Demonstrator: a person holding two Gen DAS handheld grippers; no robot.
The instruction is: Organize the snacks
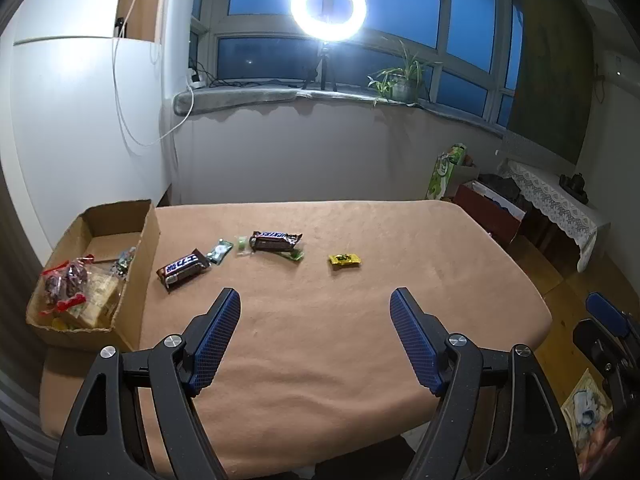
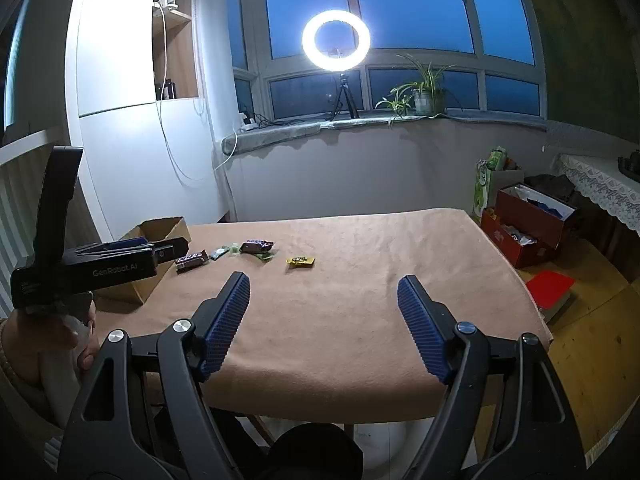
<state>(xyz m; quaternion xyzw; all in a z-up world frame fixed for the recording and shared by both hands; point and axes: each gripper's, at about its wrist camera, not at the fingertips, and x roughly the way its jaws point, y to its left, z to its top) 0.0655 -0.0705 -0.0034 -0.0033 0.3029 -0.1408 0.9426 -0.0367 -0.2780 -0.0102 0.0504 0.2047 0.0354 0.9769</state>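
Left wrist view: the left gripper (image 1: 316, 300) is held above the near half of the table (image 1: 320, 360), its two blue-padded fingers (image 1: 218, 332) spread wide with nothing between them. Ahead of the fingers, a row of loose snacks lies on the tan tablecloth. Ahead and left of the left finger lies a Snickers bar (image 1: 183, 269), angled, just beside the cardboard box (image 1: 148, 240). Further ahead, a small green-and-white candy (image 1: 219, 251) and a pale green candy (image 1: 242, 245) lie between that bar and a second Snickers bar (image 1: 276, 241); the second bar rests partly on a green wrapper (image 1: 294, 255). A yellow candy (image 1: 344, 259) lies apart from the rest, ahead of the gap between the fingers. The cardboard box sits at the table's left edge, well left of the left finger, and holds several bagged snacks (image 1: 70, 284). A ring light (image 1: 328, 8) and a potted plant (image 1: 402, 80) stand on the windowsill beyond the table.

Right wrist view: the right gripper (image 2: 323, 292) is likewise released, fingers (image 2: 226, 320) wide apart and empty, above the near edge of the table (image 2: 340, 340). The yellow candy (image 2: 300, 261) lies ahead of the gap, nearer the left finger. The left gripper (image 2: 160, 250) appears far left, in front of the box (image 2: 160, 226).
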